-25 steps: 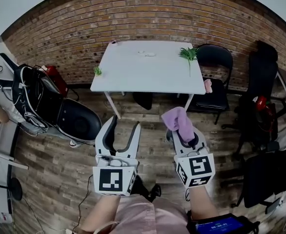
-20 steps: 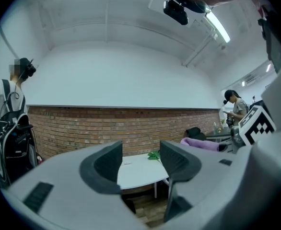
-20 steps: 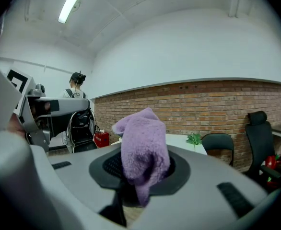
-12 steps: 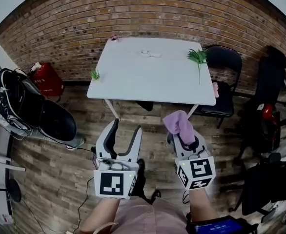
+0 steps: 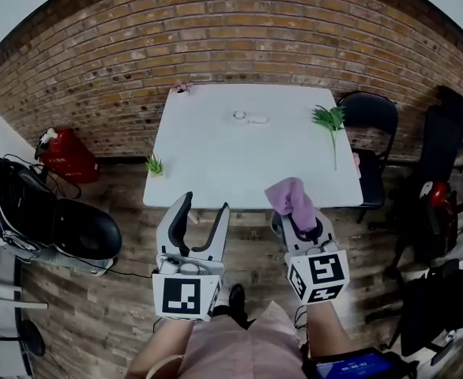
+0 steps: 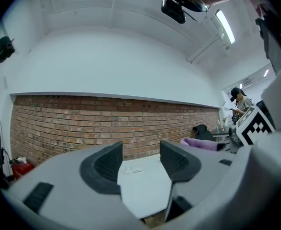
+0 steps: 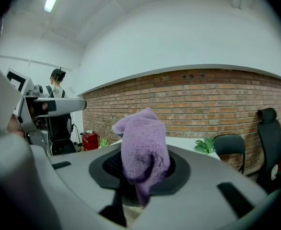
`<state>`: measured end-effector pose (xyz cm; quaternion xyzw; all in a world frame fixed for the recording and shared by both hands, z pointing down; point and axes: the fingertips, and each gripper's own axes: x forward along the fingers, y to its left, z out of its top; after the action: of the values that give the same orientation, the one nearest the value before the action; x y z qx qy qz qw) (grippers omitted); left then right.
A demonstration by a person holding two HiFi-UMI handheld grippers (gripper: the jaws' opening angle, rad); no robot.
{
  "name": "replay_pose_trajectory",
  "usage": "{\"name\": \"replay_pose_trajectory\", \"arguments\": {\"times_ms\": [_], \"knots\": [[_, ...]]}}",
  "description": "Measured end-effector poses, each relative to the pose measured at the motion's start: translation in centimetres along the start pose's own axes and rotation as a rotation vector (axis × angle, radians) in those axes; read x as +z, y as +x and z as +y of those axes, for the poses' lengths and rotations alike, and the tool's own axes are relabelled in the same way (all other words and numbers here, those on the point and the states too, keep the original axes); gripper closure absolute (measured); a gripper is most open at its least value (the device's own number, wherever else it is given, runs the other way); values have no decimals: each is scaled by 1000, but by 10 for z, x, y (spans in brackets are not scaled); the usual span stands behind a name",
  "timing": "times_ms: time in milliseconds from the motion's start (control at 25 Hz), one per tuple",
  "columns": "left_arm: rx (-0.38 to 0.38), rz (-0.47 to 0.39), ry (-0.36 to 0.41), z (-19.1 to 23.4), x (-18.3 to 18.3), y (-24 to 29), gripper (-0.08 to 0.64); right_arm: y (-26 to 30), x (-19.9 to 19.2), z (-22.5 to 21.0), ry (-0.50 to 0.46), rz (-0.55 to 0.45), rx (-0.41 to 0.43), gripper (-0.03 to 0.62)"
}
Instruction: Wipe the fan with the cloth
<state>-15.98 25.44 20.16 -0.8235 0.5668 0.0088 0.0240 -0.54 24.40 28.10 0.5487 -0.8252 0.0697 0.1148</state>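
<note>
A small white device (image 5: pixel 250 118), too small to tell as a fan, lies on the white table (image 5: pixel 216 164) toward its far side. It also shows between my left jaws (image 6: pixel 131 170). My left gripper (image 5: pixel 204 205) hovers just short of the table's near edge, open and empty, with pads (image 6: pixel 104 164) well apart. My right gripper (image 5: pixel 296 213) is shut on a purple cloth (image 5: pixel 291 196), which bunches up above the jaws (image 7: pixel 143 150). Both grippers hang above the wooden floor in front of the table.
A green sprig (image 5: pixel 329 119) lies on the table's right side, a small plant (image 5: pixel 154 164) at its left edge. Black chairs (image 5: pixel 370 109) stand to the right. A red canister (image 5: pixel 62 155) and a black seat (image 5: pixel 85 231) are on the left, a brick wall behind.
Both grippers have come forward together, so the table now lies much closer, just ahead of the fingertips. The cloth stays in the right jaws and the left jaws stay apart.
</note>
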Motion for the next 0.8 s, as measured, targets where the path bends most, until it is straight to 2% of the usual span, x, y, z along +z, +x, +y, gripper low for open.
{"name": "replay_pose_trajectory", "arguments": {"times_ms": [160,520,800], "knots": [[-21,9,34,16,-6,25,310,24,11,-8,-4,-7,-21,492],[-61,57,26,14,-29,81,310,61,8,-52,23,17,-66,492],[-48,100,40,18,-51,150,310,119,-5,-97,47,49,-46,492]]}}
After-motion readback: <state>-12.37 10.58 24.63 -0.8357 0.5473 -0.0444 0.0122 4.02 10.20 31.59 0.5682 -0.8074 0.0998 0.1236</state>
